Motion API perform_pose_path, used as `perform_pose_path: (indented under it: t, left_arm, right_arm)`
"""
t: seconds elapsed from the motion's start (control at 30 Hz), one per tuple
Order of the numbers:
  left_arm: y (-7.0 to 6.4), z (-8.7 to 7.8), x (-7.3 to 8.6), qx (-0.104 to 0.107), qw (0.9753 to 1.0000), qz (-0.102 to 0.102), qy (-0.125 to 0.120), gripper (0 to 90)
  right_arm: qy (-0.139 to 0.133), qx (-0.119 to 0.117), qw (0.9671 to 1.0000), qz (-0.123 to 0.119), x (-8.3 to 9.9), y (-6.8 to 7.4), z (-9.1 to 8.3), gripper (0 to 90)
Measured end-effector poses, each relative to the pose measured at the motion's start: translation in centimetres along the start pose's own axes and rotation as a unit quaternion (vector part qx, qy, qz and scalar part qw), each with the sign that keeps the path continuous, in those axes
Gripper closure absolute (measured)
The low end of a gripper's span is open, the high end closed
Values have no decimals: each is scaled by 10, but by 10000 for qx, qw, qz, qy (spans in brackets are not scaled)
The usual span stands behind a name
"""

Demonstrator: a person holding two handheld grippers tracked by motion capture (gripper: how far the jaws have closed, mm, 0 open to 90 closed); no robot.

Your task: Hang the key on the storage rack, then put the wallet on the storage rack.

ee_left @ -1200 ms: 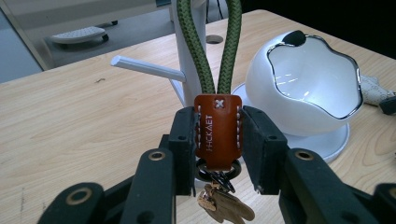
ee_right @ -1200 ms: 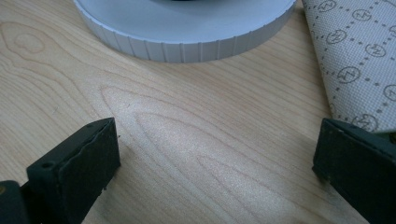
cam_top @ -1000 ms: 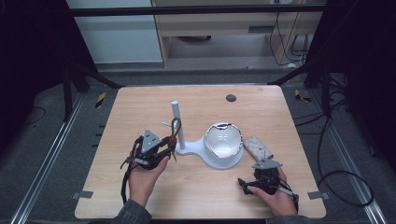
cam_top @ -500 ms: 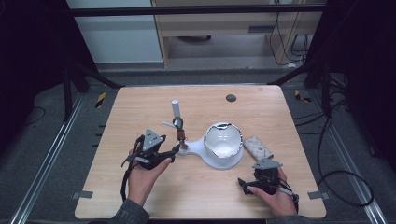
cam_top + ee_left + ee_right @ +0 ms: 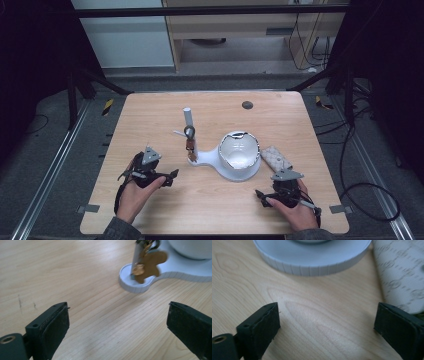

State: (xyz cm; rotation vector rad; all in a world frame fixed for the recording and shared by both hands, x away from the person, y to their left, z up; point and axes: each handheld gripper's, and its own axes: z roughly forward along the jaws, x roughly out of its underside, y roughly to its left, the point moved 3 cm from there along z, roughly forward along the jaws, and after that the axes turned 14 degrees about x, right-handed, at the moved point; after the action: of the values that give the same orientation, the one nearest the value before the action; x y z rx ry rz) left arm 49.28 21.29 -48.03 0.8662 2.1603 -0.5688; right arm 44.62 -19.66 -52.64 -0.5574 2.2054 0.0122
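Gingerbread-shaped brown key tag [image 5: 150, 263] on white ribbed stand [image 5: 140, 286], patterned pouch [image 5: 402, 272]

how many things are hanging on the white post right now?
1: a brown gingerbread-man key ring hangs low on the white post, just above the stand's base. The post could hide another behind it.

From my left gripper view, the brown key fob [image 5: 150, 263] hangs blurred, its ring cut off by the top edge. My right gripper view crops the white stand [image 5: 312, 258] and smears the patterned pouch [image 5: 402, 275].
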Motion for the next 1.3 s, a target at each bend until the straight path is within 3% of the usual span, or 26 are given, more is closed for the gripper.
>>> perform_pose_path:
  t: [0.1, 0.17, 0.3, 0.43, 0.63, 0.77, 0.83, 1.0, 1.13, 1.3]
  left_arm:
    - [8, 3, 7, -65, 9998, 95, 136, 42]
    - [11, 3, 11, -72, 9999, 73, 135, 47]
    - [14, 3, 17, 34, 9999, 75, 78, 48]
    - [18, 1, 19, -43, 9999, 120, 95, 51]
    - [23, -2, 25, -162, 9998, 58, 56, 51]
    - [25, -1, 27, -209, 9997, -16, 104, 51]
    - [25, 0, 30, -231, 9996, -44, 162, 50]
    - [25, 1, 33, -242, 9995, -78, 180, 49]
    - [26, 2, 34, -228, 9995, -107, 202, 46]
    - [21, 0, 35, -285, 9990, -10, 334, 44]
  right_arm:
    - [-154, -21, 9998, 96, -8, -3, -13, 67]
    - [-42, -120, 9999, -85, -15, -7, -19, 44]
    - [216, -17, 9992, -349, -27, -14, -28, 51]
    - [522, 165, 9965, -626, -39, -24, -34, 58]
    - [555, 197, 9977, -340, -50, -48, -32, 53]
    - [517, 282, 9978, -289, -54, -57, -32, 59]
    - [529, 280, 9980, -213, -59, -59, -36, 58]
    - [651, 358, 9968, -296, -65, -62, -37, 61]
    - [721, 291, 9969, -124, -66, -65, -31, 61]
    - [1013, 343, 9942, -77, -61, -68, -20, 66]
